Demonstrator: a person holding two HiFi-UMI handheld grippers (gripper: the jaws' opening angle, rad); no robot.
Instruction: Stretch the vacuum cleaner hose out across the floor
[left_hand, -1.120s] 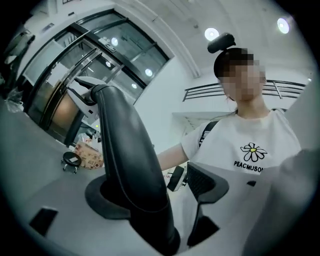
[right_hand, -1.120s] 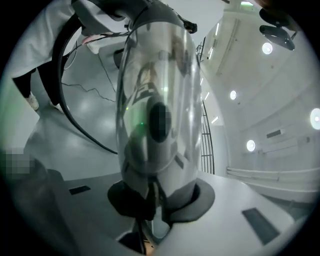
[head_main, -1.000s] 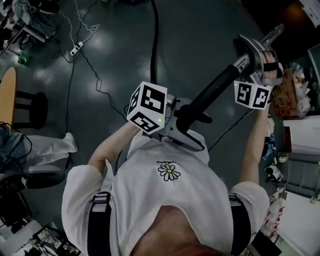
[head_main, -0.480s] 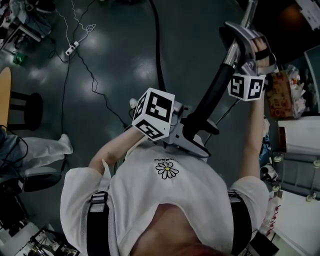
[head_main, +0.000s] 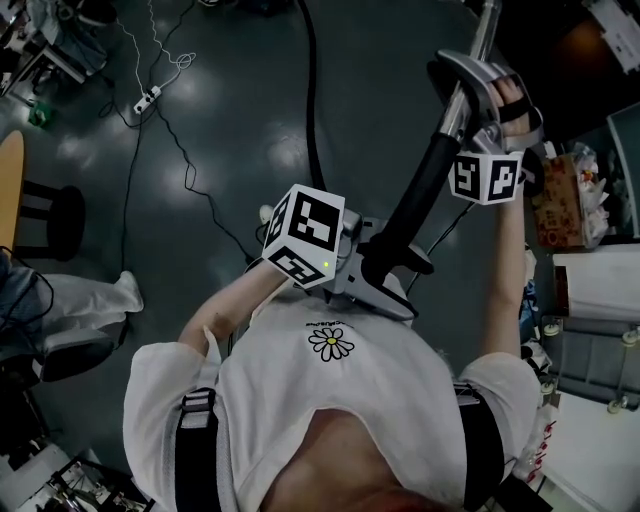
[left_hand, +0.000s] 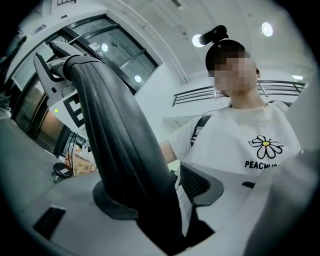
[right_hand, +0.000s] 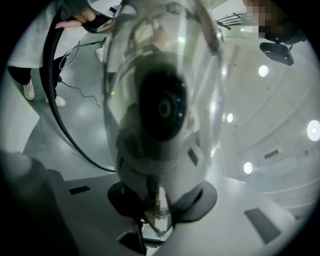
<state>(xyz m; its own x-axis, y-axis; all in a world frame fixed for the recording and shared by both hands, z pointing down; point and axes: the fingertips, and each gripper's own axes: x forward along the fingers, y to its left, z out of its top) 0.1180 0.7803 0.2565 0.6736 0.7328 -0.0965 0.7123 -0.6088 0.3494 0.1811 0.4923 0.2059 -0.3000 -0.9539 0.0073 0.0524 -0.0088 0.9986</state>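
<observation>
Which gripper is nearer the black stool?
Left. The left gripper, jaws just closed further on the vacuum wand, is mid-view, right of the stool; the right gripper grips the wand farther right.

Ahead of the left gripper (head_main: 370, 262), whose jaws have just been closing on the vacuum wand (head_main: 420, 192), the dark floor (head_main: 400, 60) lies open, crossed only by a black hose (head_main: 311, 100). The wand bars the gap across to the right gripper (head_main: 455, 108). Left of the left gripper lie thin cables (head_main: 190, 165), a power strip (head_main: 148, 97) and a stool (head_main: 60, 215). Boxes (head_main: 562, 190) crowd close beside the right gripper's right
</observation>
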